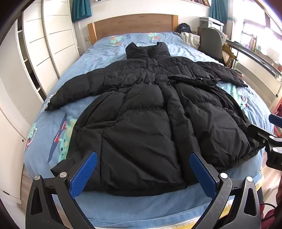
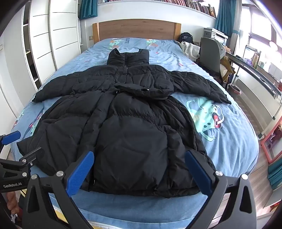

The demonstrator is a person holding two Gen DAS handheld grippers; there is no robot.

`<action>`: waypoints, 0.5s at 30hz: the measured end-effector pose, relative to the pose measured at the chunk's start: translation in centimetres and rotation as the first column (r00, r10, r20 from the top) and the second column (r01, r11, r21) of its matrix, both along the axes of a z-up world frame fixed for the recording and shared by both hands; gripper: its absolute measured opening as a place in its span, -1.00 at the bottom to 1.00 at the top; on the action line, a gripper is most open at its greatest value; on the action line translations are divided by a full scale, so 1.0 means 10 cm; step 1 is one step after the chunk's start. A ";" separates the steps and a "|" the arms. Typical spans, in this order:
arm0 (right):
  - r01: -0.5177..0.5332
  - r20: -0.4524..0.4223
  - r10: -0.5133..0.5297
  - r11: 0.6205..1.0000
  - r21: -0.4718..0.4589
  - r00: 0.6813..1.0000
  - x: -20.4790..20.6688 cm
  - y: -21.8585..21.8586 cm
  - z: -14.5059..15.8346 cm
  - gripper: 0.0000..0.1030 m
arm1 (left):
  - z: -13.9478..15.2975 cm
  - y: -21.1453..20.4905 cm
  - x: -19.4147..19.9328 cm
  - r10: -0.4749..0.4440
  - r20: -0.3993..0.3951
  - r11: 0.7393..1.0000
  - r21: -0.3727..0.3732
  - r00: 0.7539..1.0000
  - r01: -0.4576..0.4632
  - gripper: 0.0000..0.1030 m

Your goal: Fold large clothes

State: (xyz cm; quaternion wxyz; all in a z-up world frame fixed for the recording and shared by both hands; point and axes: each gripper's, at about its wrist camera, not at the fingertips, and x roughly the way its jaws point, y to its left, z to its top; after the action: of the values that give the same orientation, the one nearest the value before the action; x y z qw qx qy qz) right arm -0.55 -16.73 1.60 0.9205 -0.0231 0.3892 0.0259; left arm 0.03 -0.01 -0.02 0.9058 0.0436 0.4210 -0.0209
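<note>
On the bed (image 2: 234,141), spread over a light blue sheet printed with cartoon creatures, lies a long black puffer coat (image 2: 134,126). It lies front side up, collar (image 2: 128,56) toward the wooden headboard (image 2: 137,29) and hem toward the foot of the bed, nearest both cameras. Both sleeves stretch out sideways across the sheet, one to each edge of the mattress. A flap of the coat's front is turned back across the chest just below the collar.

Low over the hem hovers the left gripper (image 1: 143,173), its blue-padded fingers (image 1: 84,173) spread wide with only the coat's lower edge showing between them; nothing is gripped. Just to its right, the right gripper (image 2: 139,171) hangs over the same hem, fingers (image 2: 81,171) equally wide apart and holding nothing. Each gripper shows at the edge of the other's view, so the two stand side by side at the foot of the bed.

White wardrobe doors (image 2: 58,35) line the left wall. Teal curtains (image 2: 223,15) hang beside a shelf of books above the headboard, and a grey chair (image 2: 210,52) stands at the bed's right near a long desk under the windows.
</note>
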 end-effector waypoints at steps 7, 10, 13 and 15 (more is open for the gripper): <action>-0.006 -0.002 0.006 1.000 -0.005 1.000 -0.01 0.06 0.00 1.00 | -0.05 0.00 -0.02 -0.002 -0.002 1.000 0.008 1.000 0.002 0.99; -0.011 -0.008 0.011 1.000 -0.006 1.000 -0.01 0.07 0.00 1.00 | -0.07 -0.03 0.00 0.002 -0.010 1.000 0.015 1.000 -0.002 0.99; -0.017 -0.016 0.017 1.000 -0.008 1.000 0.00 0.08 0.00 1.00 | -0.06 0.00 0.00 0.006 -0.018 1.000 0.012 1.000 -0.005 0.99; -0.020 -0.019 0.020 1.000 -0.012 1.000 -0.01 0.09 -0.01 1.00 | -0.06 0.00 0.00 0.007 -0.021 1.000 0.011 1.000 -0.007 0.99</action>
State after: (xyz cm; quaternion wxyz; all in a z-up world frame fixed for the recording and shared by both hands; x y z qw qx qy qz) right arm -0.63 -15.80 1.52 0.9163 -0.0326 0.3978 0.0331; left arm 0.05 -0.01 -0.65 0.9011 0.0470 0.4309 -0.0158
